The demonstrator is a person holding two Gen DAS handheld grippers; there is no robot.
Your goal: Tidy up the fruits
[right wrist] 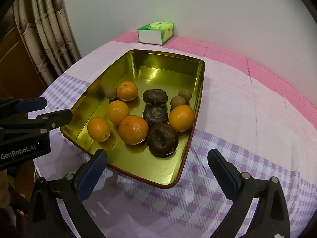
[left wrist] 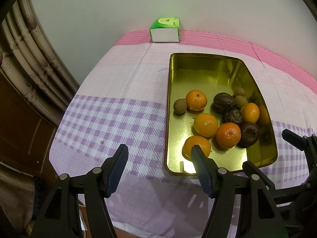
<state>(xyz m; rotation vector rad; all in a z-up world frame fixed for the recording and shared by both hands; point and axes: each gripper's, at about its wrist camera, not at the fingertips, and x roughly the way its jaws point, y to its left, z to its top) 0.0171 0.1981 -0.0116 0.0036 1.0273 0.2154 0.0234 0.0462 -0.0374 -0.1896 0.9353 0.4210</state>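
Observation:
A gold metal tray (left wrist: 206,61) (right wrist: 136,59) sits on the checked cloth and holds several oranges (left wrist: 205,124) (right wrist: 133,130), three dark brown fruits (left wrist: 249,134) (right wrist: 162,140) and three small tan fruits (left wrist: 179,106) (right wrist: 178,102). My left gripper (left wrist: 159,152) is open and empty, over the tray's near left corner. My right gripper (right wrist: 157,159) is open and empty, over the tray's near end. The left gripper also shows at the left of the right wrist view (right wrist: 53,109).
A green tissue box (left wrist: 165,29) (right wrist: 156,32) stands at the table's far edge by the wall. Curtains (left wrist: 29,59) hang on the left. The pink and purple tablecloth (left wrist: 111,115) (right wrist: 247,119) covers the table; its near edge drops off below the grippers.

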